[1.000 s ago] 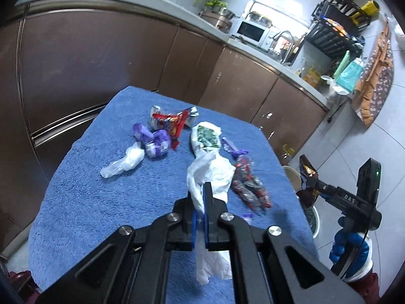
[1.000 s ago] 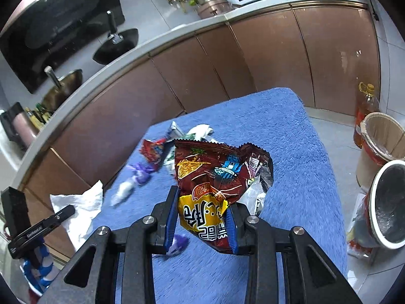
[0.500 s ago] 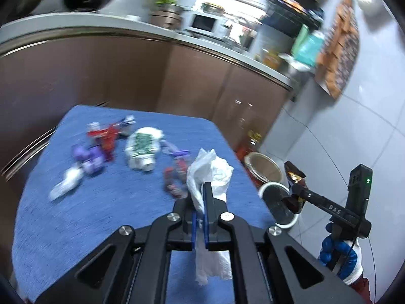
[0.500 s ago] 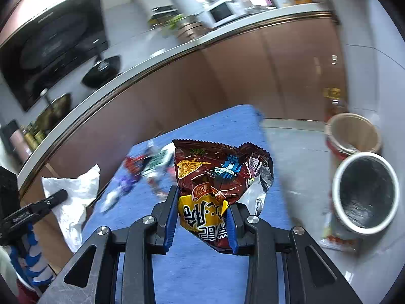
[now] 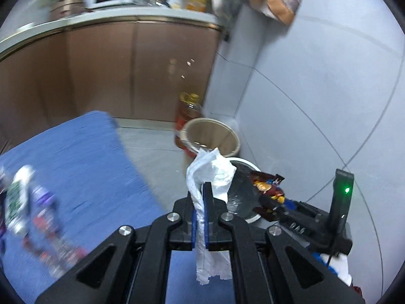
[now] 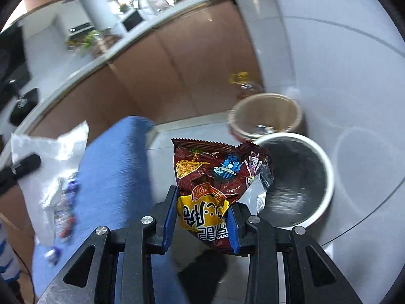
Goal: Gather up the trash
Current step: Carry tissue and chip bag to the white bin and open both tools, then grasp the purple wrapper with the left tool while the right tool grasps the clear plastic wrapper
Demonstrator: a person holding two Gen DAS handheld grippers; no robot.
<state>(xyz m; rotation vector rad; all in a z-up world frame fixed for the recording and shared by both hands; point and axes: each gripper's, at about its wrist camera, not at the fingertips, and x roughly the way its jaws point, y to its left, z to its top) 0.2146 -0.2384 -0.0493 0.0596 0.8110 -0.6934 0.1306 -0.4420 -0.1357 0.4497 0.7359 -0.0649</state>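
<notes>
Left wrist view: both grippers carry trash beside the bins on the floor.
Left gripper (image 5: pixel 200 207) is clamped tight on a crumpled white tissue (image 5: pixel 211 174); right gripper (image 6: pixel 200 217) pinches a red-and-yellow snack wrapper (image 6: pixel 215 177) just beside the white-rimmed steel bin (image 6: pixel 326 167). A beige bin (image 6: pixel 265 106) stands behind it; blurred wrappers (image 5: pixel 22 202) lie on the blue cloth (image 5: pixel 83 157).
</notes>
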